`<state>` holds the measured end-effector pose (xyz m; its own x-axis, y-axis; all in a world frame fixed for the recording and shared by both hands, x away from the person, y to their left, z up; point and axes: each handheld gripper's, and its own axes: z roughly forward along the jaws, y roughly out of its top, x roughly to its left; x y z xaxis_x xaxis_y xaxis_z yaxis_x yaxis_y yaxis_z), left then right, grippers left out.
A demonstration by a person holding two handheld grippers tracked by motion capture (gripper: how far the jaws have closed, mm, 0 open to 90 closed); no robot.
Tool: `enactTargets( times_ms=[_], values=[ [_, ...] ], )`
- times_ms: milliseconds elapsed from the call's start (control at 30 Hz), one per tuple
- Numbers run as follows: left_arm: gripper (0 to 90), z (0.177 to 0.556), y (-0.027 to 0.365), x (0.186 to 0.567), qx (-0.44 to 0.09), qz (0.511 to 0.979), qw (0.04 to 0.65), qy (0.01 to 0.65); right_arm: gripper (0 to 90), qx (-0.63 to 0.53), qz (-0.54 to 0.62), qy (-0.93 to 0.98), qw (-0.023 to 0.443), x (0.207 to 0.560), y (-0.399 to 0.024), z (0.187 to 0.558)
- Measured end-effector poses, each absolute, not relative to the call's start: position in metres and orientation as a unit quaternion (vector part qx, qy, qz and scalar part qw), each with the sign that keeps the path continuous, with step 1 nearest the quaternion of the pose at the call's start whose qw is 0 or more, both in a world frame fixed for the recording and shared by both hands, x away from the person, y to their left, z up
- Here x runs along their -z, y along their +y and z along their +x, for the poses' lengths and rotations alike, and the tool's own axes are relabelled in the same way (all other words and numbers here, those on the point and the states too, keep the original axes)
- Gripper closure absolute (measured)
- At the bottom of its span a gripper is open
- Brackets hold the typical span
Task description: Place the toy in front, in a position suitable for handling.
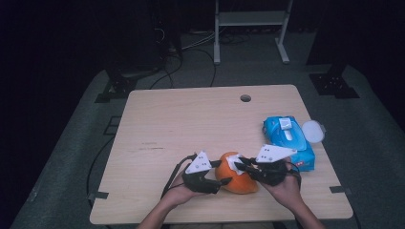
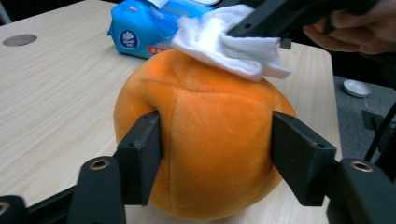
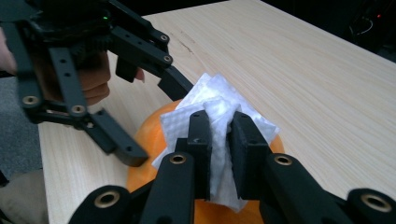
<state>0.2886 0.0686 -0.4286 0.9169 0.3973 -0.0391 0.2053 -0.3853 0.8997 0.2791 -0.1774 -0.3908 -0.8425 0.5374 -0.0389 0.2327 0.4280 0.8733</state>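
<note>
Wiping the round orange plush ball (image 1: 237,180) well, as I judge it, means pressing the folded white tissue wipe (image 3: 219,122) lightly across the fabric while the other tool keeps the ball from rolling. The ball sits low and centre in the high view, near the front edge of the pale wooden table (image 1: 191,124), with a blue pack of wipes (image 1: 289,140) to its upper right. The right gripper (image 3: 219,135) has its jaws pinched tight on the wipe and lays it on the ball's top, the hand angled in from the lower right of the high view. The left gripper (image 2: 215,154) brackets the ball's sides, its pads (image 2: 142,149) against the plush with little squeeze; whether it truly clamps I cannot tell. The left hand (image 1: 184,191) lies low and nearly level, coming in from the bottom of the high view.
</note>
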Motion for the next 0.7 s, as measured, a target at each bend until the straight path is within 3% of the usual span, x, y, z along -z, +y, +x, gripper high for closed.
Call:
enactTargets(
  times_ms=[400,533,700],
  values=[
    [36.7,0.298,0.079,0.433,-0.071,0.822,0.526,0.207,78.2,-0.466,0.236,0.838,0.16,0.395,-0.186,0.279],
    [24.4,0.3,0.077,0.432,-0.036,0.816,0.529,0.232,78.3,-0.466,0.235,0.842,0.139,0.399,-0.183,0.279],
    [32.2,0.294,0.074,0.433,-0.063,0.822,0.524,0.214,78.3,-0.472,0.219,0.843,0.136,0.396,-0.171,0.272]
  ],
)
